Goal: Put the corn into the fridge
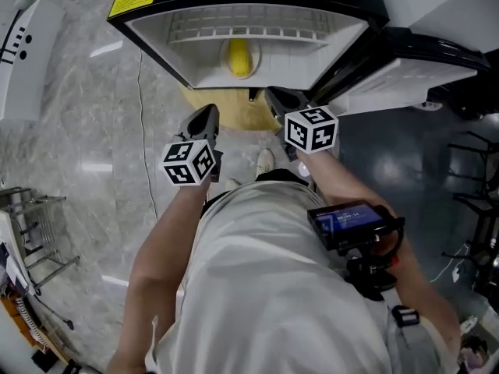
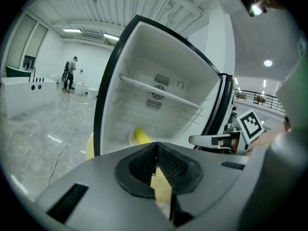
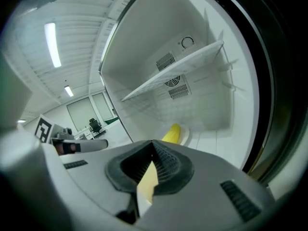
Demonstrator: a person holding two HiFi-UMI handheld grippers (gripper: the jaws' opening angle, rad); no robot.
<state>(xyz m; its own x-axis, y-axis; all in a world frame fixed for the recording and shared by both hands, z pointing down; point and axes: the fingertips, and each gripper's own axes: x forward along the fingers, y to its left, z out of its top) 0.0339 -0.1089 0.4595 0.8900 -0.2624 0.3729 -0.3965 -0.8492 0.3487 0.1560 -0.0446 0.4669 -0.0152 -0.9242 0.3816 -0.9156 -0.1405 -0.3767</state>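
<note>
Standing open before the person, the fridge (image 1: 175, 49) shows a white inside, and its door (image 1: 421, 61) is swung out to the person's right side. It stands on a yellow patch (image 1: 214, 107) of the pale marble floor (image 1: 78, 131). One wire shelf (image 1: 249, 26) crosses the upper part of the compartment, and under it, on the bottom of the compartment, lies a small white plate (image 2: 131, 139). The corn (image 1: 239, 57) rests on this plate, well inside the fridge, a yellow cob with its end pointing toward the opening. The person, in a light shirt, holds both tools low in front of the opening, outside the compartment and apart from the corn. The left gripper (image 1: 204, 115) points at the fridge; its jaws are closed together at the tips and have nothing between them. The right gripper (image 1: 277, 100) is just beside it, a little nearer to the fridge edge, and its jaws are also pressed together and empty. Each one carries its cube with the square markers.
</note>
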